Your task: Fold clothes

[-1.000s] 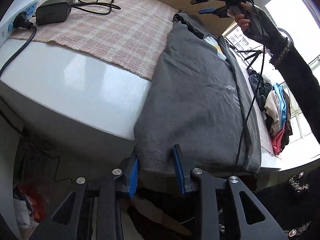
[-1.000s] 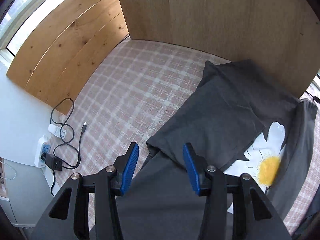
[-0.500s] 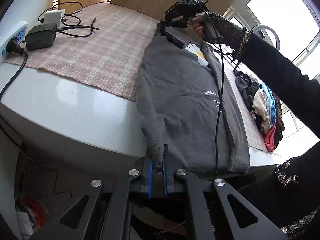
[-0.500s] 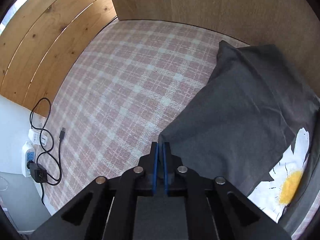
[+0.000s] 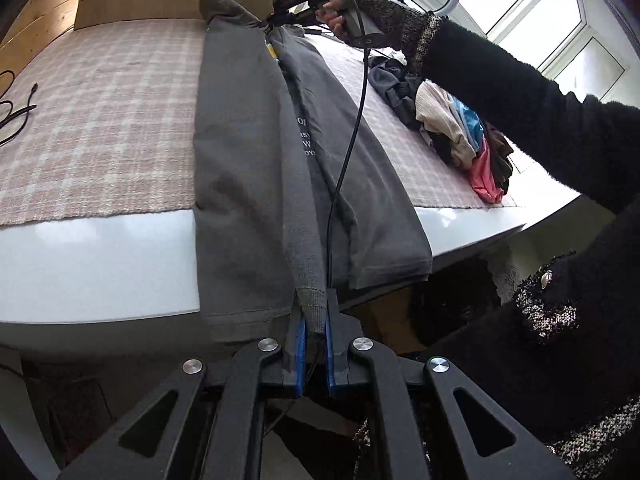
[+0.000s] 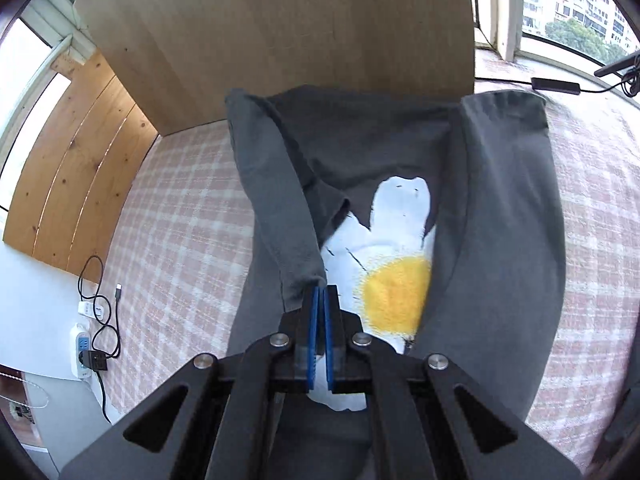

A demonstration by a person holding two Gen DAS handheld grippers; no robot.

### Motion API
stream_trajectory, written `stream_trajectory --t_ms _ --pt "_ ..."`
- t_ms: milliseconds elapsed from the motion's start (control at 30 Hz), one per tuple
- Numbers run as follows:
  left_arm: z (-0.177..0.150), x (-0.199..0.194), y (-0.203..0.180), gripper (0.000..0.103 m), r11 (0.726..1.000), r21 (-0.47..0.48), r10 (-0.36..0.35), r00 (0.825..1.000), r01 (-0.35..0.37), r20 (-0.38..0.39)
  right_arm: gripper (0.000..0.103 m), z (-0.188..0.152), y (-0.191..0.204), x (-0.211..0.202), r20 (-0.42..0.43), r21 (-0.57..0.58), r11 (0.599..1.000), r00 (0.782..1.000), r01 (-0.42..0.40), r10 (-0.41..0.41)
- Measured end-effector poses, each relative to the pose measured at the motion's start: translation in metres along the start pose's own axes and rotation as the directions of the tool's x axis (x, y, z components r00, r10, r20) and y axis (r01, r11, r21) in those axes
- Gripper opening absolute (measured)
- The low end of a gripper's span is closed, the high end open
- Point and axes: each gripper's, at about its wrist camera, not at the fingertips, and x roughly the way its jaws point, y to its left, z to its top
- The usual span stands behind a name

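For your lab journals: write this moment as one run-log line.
step: side fold | left gripper: shut on grey sweatshirt hem | right gripper: shut on its upper edge | daisy print: partly showing

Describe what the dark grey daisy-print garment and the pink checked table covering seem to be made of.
Dark grey daisy-print garment: probably soft matte cotton jersey; ribbed knit hem, limp drape. Pink checked table covering: likely coarse woven cloth; visible weave, rough edge.

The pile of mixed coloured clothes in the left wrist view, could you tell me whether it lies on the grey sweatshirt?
No, the pile of mixed coloured clothes lies on the checked cloth, apart from the grey sweatshirt.
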Motion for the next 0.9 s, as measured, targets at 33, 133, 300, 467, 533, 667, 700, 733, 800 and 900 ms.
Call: stream_trajectory --t_ms 33,133,300,467,533,667,700,733,800,900 --pt "0.0 0.008 -0.003 0.006 1.0 0.011 -0.008 1.0 0.008 -0.02 0.003 -0.003 -0.006 0.004 -0.002 0.001 1.0 1.0 0.021 -0.021" --pt "0.002 0.028 -0.008 0.007 0.999 0.02 -0.04 0.997 0.041 -0.07 0.003 -0.009 -0.019 0.018 -0.013 -0.004 0.997 0.997 0.08 -0.08" --pt "-0.006 0.029 -0.008 0.01 0.999 -0.009 -0.035 0.99 0.034 -0.135 0.017 -0.012 -0.024 0.028 -0.1 0.019 0.997 0.992 0.08 -0.078" --pt "-0.037 -0.012 -0.011 0.025 0.998 -0.016 -0.062 0.991 0.06 -0.122 0.036 -0.034 -0.023 -0.028 -0.043 0.057 0.997 0.998 -0.046 0.048" --pt "-0.053 -0.027 -0.006 0.026 0.999 -0.02 -0.035 0.99 0.033 -0.135 0.036 -0.057 -0.02 -0.056 -0.03 0.034 0.994 0.994 -0.105 0.106" --pt "-0.062 -0.037 0.03 0.026 0.996 -0.082 0.027 0.992 -0.037 -0.122 0.036 -0.12 -0.01 -0.107 -0.06 -0.009 0.974 0.972 -0.228 0.227" --pt "-0.06 -0.036 0.041 0.026 0.993 -0.106 0.035 0.994 -0.046 -0.106 0.036 -0.142 -0.007 -0.118 -0.09 -0.015 0.964 0.96 -0.267 0.265" --pt "-0.055 -0.034 0.049 0.026 0.992 -0.117 0.039 0.995 -0.049 -0.087 0.036 -0.165 -0.003 -0.129 -0.119 -0.02 0.952 0.946 -0.306 0.302" --pt "-0.044 -0.028 0.061 0.026 0.992 -0.117 0.032 0.998 -0.038 -0.054 0.036 -0.209 0.004 -0.149 -0.178 -0.02 0.921 0.908 -0.39 0.38" --pt "-0.03 -0.012 0.071 0.026 0.996 -0.094 -0.002 0.999 -0.003 -0.045 0.036 -0.266 0.018 -0.158 -0.196 -0.069 0.938 0.927 -0.339 0.32"
